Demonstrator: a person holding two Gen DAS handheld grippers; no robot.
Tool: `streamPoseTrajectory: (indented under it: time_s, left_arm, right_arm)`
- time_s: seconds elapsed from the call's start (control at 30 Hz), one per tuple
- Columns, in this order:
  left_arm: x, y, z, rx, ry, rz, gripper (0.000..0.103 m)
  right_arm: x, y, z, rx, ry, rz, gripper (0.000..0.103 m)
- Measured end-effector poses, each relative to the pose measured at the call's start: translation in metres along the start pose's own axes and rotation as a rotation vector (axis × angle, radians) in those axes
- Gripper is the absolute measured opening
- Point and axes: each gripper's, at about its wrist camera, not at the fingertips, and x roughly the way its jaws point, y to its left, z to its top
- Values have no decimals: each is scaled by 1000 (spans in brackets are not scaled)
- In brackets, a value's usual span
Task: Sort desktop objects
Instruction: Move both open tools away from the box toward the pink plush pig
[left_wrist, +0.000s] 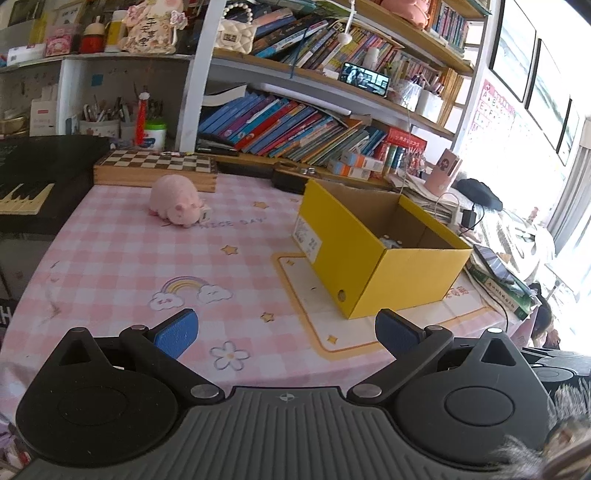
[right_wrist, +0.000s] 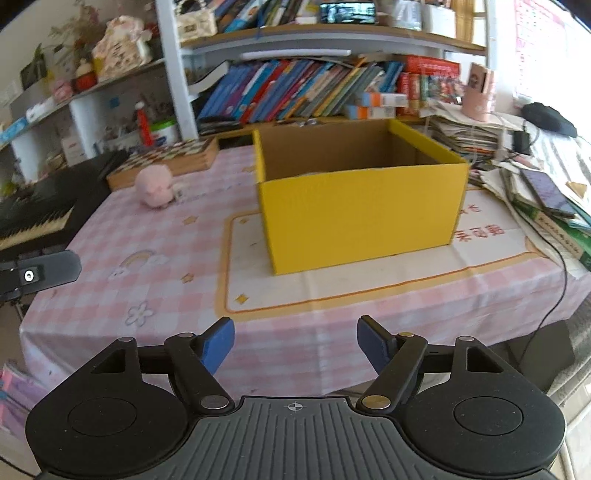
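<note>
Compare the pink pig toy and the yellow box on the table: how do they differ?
The pig toy is pink, rounded and soft-looking; the box is yellow, straight-edged cardboard. The pig toy is far smaller than the box. The box is open-topped; the pig toy is closed. Both rest on the checked tablecloth.

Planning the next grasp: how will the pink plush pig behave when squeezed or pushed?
The pig looks soft and rounded, so it will probably squash between the jaws rather than slip. It seems light for its size. It lies low and broad on the tablecloth, so a push would likely slide it, not tip it.
</note>
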Motion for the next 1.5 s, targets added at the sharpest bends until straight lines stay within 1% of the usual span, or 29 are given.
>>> streamPoseTrajectory:
  time_s: [0.3,0.6,0.97,1.23,1.4,1.5]
  left_arm:
    - [-12,25,-7,-9,19,40,103]
    - [-22,53,-8,-29,21,87,103]
    - [-22,75,-5,-49,22,121,103]
    - [-8,88,1,-73,35,142,103]
    - [10,89,10,-65,43,144,103]
    - [21,93,20,-67,40,147,103]
  right_arm:
    - [11,37,-4,-55,33,54,76]
    - [20,74,-3,-115,45,105,76]
    - [34,102,6,-173,48,144,76]
    - [51,115,15,-216,56,169,76]
    - [67,115,26,-211,56,174,76]
    - [78,114,36,-203,48,179,76]
